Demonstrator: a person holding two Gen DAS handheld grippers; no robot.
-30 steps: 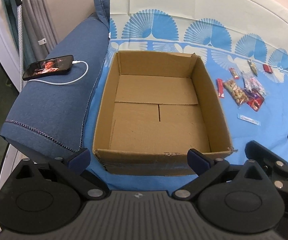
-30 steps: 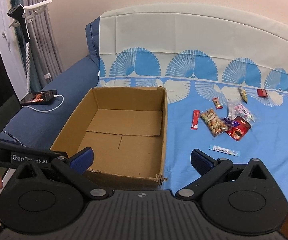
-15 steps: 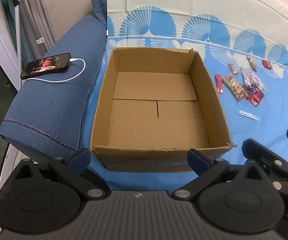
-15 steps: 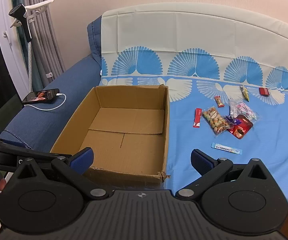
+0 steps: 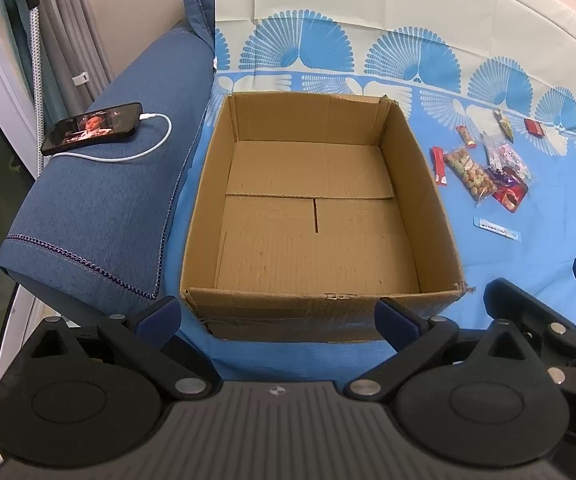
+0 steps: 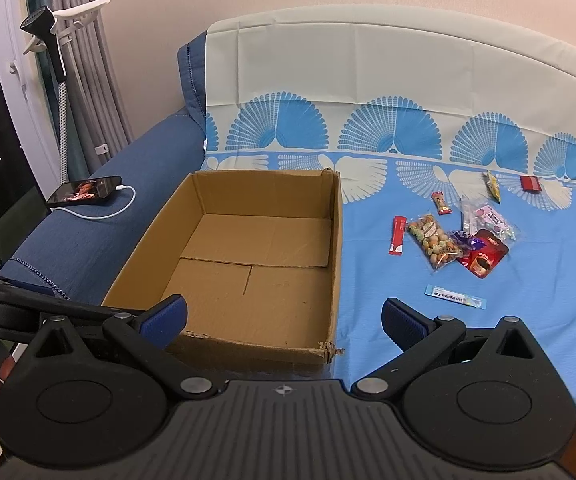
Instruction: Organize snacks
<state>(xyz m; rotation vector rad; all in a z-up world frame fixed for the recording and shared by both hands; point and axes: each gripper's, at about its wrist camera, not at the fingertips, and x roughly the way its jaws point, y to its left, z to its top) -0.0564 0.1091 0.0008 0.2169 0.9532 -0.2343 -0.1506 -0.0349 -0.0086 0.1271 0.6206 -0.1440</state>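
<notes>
Both pairs of fingers stand spread and empty: the left gripper [image 5: 276, 314] hangs over the near wall of the cardboard box [image 5: 319, 308], while the right gripper [image 6: 284, 318] hovers at the box's near right corner, its right finger over bare sheet. Over the past second both cameras have drawn back and lifted slightly, so the box sits a little farther off and more of the wall behind the sofa shows; nothing on the sheet has shifted. The box, open and empty, rests on the blue fan-patterned sheet [image 6: 427, 328] beside the denim-blue armrest [image 5: 100, 208], where a phone [image 5: 94, 128] lies charging. The snacks are all out on the sheet, well apart from the box on its right: a red stick packet [image 6: 397, 235], a clear bag of nuts [image 6: 433, 240], a red pouch [image 6: 485, 258], a pale blue sachet [image 6: 455, 297] nearest the right gripper, and smaller wrapped sweets beyond. By the look of it, sorting has not begun, and the pull-back reads as settling before a first reach.
</notes>
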